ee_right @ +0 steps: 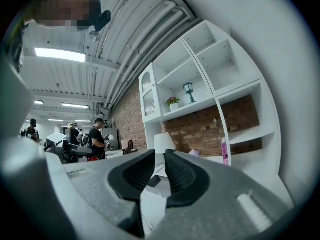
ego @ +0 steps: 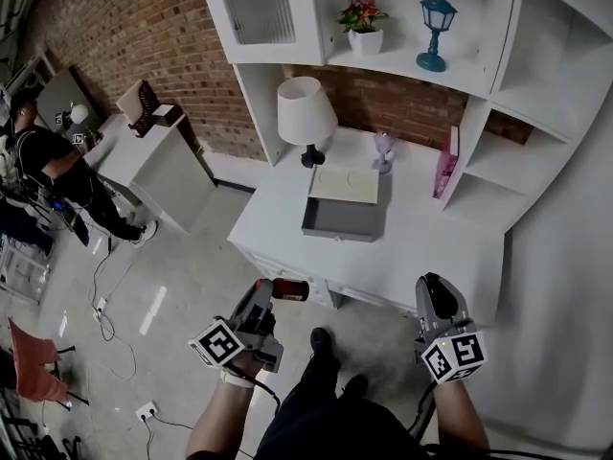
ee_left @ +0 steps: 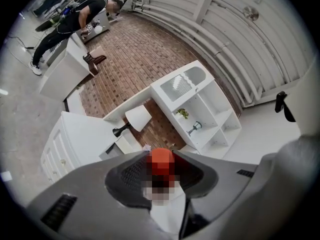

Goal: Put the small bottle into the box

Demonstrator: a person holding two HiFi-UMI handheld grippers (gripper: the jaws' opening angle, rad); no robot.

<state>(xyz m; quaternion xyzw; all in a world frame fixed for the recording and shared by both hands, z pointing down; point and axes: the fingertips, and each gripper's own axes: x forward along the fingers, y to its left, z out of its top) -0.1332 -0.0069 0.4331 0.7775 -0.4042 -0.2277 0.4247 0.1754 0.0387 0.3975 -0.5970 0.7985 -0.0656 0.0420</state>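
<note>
Both forearms reach up from 6 o'clock, the left tongs (ego: pixel 271 291) at 7 o'clock aimed toward 1 and clamped on the small bottle (ego: pixel 291 289), the right tongs (ego: pixel 436 293) at 5 o'clock aimed toward 12, jaws nearly together, empty.

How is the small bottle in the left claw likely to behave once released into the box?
The small bottle looks rigid and light, held sideways by the left claw alone. Its round body would probably roll if laid in the grey box on its side.
</note>
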